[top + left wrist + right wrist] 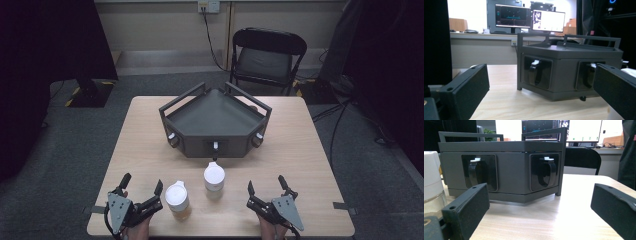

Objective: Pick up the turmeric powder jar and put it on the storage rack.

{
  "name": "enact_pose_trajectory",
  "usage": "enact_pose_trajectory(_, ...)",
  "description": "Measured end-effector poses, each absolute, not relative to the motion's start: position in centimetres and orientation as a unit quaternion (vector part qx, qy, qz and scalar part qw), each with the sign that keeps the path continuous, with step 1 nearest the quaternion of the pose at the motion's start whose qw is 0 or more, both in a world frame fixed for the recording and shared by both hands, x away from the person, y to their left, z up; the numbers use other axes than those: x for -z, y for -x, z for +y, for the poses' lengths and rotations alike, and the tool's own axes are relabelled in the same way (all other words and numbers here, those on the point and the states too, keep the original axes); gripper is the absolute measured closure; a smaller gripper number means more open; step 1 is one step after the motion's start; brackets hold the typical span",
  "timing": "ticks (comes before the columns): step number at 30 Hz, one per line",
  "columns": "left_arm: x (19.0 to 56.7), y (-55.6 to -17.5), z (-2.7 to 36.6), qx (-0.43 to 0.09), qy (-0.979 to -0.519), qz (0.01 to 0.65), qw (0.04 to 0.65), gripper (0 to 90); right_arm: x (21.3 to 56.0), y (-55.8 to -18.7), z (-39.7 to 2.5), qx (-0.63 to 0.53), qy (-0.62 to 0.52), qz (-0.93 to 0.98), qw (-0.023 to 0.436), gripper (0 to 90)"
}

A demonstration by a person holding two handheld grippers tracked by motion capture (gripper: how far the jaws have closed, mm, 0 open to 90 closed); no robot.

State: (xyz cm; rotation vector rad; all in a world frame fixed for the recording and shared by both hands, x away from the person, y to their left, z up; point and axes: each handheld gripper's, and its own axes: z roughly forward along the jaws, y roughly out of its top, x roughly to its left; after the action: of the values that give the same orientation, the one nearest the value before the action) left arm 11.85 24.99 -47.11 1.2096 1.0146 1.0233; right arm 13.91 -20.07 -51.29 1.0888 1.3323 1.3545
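Both jaws spread, empty: left hand-held gripper just beside white-lidded clear jar; right hand-held gripper near second lidded jar; dark angular tray beyond on light wooden bench.

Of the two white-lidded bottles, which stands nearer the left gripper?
The bottle with amber contents, right beside the left gripper. The other bottle stands farther up the table, closer to the grey tray.

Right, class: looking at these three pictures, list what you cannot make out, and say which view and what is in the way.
- Contents of the two cups: high view, white lids cover them.
- Cup in the right gripper view: cut off by the left edge.
- Inside the grey tray's front openings: left gripper view, too dark.
- Monitor text: left gripper view, blurred and small.
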Motion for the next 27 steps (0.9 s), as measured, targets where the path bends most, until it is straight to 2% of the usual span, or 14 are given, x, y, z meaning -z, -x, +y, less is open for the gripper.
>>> enact_pose_trajectory(27,46.5,-10.9,23.8,-0.408,-0.542,0.399,0.618,0.5,51.3,-13.9,-20.1,-0.55,-0.441,0.542,0.458,0.8)
